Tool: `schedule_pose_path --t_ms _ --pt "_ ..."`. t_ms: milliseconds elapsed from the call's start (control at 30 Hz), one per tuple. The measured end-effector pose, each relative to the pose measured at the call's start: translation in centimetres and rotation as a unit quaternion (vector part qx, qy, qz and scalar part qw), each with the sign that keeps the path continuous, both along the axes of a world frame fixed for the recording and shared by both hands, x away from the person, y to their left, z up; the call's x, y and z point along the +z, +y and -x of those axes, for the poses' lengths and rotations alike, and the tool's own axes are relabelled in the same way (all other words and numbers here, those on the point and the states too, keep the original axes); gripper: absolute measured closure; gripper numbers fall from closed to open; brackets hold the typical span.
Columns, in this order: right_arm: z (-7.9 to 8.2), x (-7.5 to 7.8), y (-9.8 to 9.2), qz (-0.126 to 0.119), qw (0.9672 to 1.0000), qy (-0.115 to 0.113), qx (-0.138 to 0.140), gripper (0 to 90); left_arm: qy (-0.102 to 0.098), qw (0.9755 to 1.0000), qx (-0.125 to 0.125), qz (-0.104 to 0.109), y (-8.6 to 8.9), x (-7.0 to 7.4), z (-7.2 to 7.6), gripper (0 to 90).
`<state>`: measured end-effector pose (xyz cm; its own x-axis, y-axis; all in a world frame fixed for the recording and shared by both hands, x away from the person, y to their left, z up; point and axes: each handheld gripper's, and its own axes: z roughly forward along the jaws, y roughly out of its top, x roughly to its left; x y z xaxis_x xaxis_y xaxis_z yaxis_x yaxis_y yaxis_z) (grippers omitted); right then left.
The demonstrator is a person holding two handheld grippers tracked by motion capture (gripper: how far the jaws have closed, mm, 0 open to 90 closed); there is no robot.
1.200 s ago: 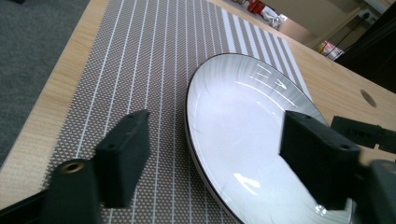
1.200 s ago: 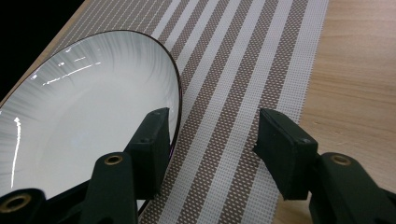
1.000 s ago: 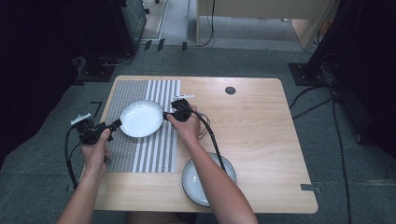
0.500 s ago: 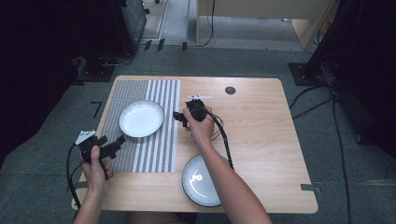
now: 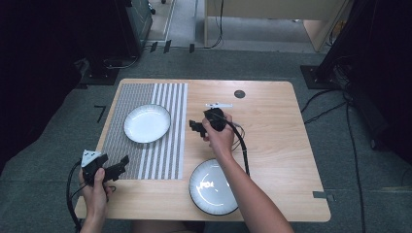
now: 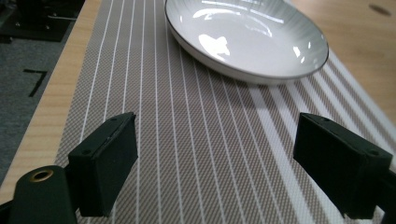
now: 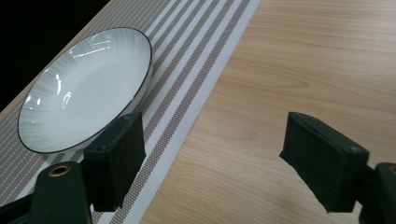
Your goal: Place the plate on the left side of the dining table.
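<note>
The white plate (image 5: 147,123) lies on the striped mat (image 5: 145,160), w/ nothing in it. A 2nd plate (image 5: 212,186) sits near the table (image 5: 277,145) front edge, partly under the right forearm, also w/ nothing in it. A thin white strip (image 5: 218,105) lies beside the right gripper (image 5: 195,128). Its jaws have just been opening and hold nothing. The left gripper (image 5: 121,166) is over the mat corner, jaws apart, well apart from the white plate.

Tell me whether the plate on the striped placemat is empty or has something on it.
Empty. The plate sits upright on the placemat, its white inside bare apart from light reflections.
</note>
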<state>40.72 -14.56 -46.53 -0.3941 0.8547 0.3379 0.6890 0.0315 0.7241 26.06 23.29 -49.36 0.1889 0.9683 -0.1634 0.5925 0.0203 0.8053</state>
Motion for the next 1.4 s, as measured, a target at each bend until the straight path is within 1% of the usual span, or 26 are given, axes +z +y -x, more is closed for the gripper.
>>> schedule_pose_path --t_ms 100,167,233,267,333,400,533,633,667,733,767,833,1000,1133,1267,1400 --pt "0.6 0.0 -0.8 -0.002 1.0 -0.001 -0.001 18.3 0.006 0.9999 -0.002 -0.013 0.4 -0.4 0.6 13.4" --pt "1.0 0.1 -1.3 0.0 1.0 -0.005 0.0 17.1 0.007 0.9999 0.0 -0.015 0.9 -0.4 0.9 13.5" --pt "1.4 0.2 -1.9 0.003 1.0 -0.008 0.0 16.3 0.005 0.9997 0.002 -0.023 1.2 -0.5 1.3 13.4" --pt "1.6 0.3 -2.2 0.005 0.9999 -0.009 -0.003 16.1 0.005 0.9995 0.002 -0.03 1.3 -0.6 1.5 13.4" --pt "2.1 0.4 -2.8 0.011 0.9998 -0.015 -0.006 15.8 0.008 0.9993 -0.001 -0.036 1.5 -0.8 1.7 13.3" --pt "2.5 0.5 -3.4 0.013 0.9997 -0.017 -0.008 15.6 0.011 0.9991 0.0 -0.042 1.8 -1.0 1.8 13.0" --pt "3.4 0.5 -4.7 0.011 0.9995 -0.023 -0.018 15.5 0.016 0.9989 0.001 -0.043 2.2 -1.3 1.8 13.0" --pt "4.0 0.5 -5.7 0.015 0.9993 -0.024 -0.022 15.4 0.023 0.9981 -0.003 -0.057 2.3 -1.6 1.8 13.0" --pt "4.1 0.4 -5.9 0.016 0.9993 -0.025 -0.024 15.4 0.03 0.9975 -0.005 -0.064 2.5 -1.8 1.7 13.0" --pt "4.5 0.4 -6.6 0.015 0.9992 -0.026 -0.028 15.4 0.033 0.9974 -0.01 -0.063 2.7 -1.9 1.7 13.0" --pt "4.7 0.4 -6.9 0.013 0.9991 -0.026 -0.031 15.4 0.034 0.9972 -0.012 -0.066 2.7 -1.9 1.7 13.0" --pt "5.1 0.3 -7.4 0.015 0.9989 -0.028 -0.035 15.4 0.037 0.996 -0.015 -0.079 2.7 -2.0 1.7 13.0" --pt "6.1 0.1 -8.7 0.012 0.9986 -0.029 -0.041 15.3 0.045 0.995 -0.028 -0.085 2.5 -2.3 1.6 13.0" --pt "6.8 0.0 -9.6 0.005 0.9984 -0.03 -0.048 15.3 0.045 0.9948 -0.03 -0.086 2.4 -2.4 1.6 12.2" --pt "7.4 -0.2 -10.7 0.004 0.9979 -0.029 -0.058 15.3 0.045 0.995 -0.032 -0.083 2.4 -2.4 1.6 12.1" --pt "8.2 -0.4 -11.9 -0.001 0.9973 -0.028 -0.068 15.3 0.045 0.9945 -0.033 -0.089 2.3 -2.4 1.6 12.1"
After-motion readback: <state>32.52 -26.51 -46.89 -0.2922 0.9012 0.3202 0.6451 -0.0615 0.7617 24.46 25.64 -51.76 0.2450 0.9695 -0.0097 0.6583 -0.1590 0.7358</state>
